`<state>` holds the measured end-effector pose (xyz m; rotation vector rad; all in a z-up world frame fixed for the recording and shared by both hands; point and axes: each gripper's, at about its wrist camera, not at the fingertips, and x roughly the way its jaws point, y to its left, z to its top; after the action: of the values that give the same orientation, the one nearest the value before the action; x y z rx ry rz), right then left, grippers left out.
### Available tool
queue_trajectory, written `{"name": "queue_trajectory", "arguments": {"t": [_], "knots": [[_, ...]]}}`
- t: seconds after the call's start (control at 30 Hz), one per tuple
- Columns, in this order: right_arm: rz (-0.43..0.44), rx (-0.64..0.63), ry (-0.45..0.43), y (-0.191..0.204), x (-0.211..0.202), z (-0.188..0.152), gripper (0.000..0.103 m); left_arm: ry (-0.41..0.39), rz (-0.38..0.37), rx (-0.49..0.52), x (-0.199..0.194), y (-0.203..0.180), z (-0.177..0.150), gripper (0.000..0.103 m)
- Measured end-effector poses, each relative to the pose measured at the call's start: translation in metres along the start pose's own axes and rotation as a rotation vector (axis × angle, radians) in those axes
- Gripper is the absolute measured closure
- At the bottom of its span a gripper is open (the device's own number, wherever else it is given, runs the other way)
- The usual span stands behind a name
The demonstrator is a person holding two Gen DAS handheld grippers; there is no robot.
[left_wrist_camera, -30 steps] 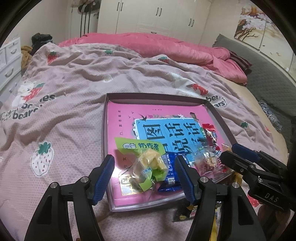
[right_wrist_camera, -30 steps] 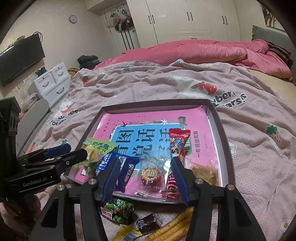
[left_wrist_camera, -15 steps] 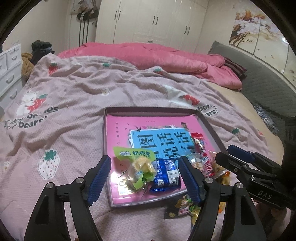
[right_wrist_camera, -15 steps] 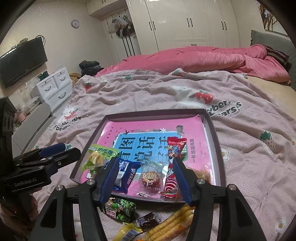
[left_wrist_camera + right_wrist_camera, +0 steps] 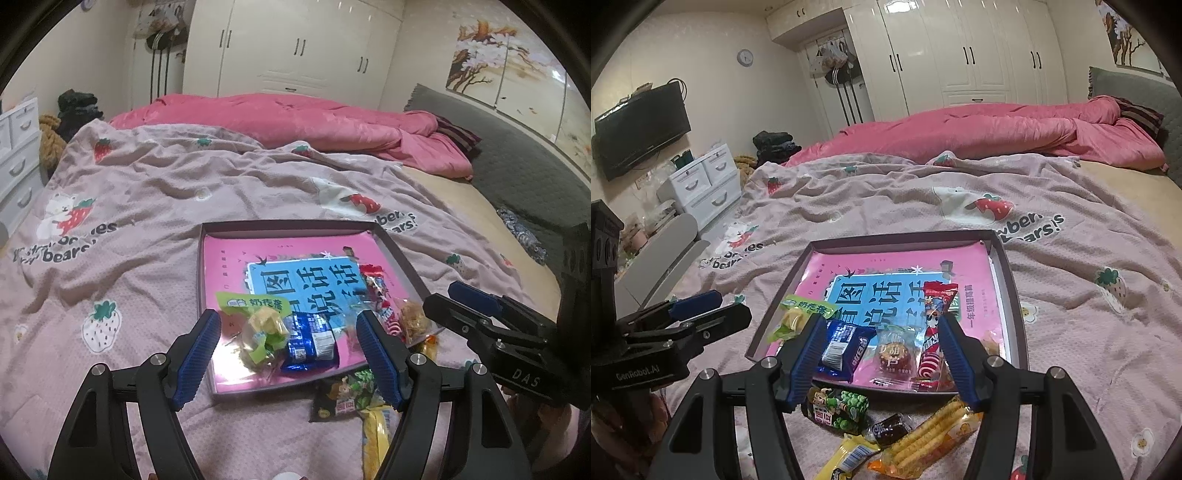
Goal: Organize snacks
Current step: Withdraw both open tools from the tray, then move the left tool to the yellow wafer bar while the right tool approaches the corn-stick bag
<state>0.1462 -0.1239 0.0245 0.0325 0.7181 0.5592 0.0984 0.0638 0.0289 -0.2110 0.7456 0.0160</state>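
Ahead, snacks (image 5: 894, 356) beyond open tool (image 5: 881, 363)

White wardrobe (image 5: 971, 55), wall television (image 5: 642, 129), white drawers (image 5: 705, 184), pink duvet (image 5: 295, 122)

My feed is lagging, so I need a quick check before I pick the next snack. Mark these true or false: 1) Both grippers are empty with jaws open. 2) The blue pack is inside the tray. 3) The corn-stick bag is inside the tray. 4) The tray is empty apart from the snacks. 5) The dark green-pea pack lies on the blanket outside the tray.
1) True: the left gripper and right gripper hold nothing, jaws wide apart.
2) True: the blue pack lies in the tray, near its front edge.
3) False: the corn-stick bag lies on the blanket, in front of the tray.
4) False: a pink book lies under the snacks.
5) True: the pea pack is just outside the front rim.
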Motion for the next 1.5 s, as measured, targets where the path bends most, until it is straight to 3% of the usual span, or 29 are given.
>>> {"name": "queue_trajectory", "arguments": {"t": [0.9,1.5], "knots": [[-0.013,0.009,-0.021,-0.003,-0.032,-0.010,0.040,0.020,-0.022,0.066,-0.021,-0.026,-0.017,0.026],[-0.026,0.019,0.022,-0.007,-0.034,-0.030,0.040,0.101,-0.053,0.083,-0.014,-0.035,-0.036,0.026]]}}
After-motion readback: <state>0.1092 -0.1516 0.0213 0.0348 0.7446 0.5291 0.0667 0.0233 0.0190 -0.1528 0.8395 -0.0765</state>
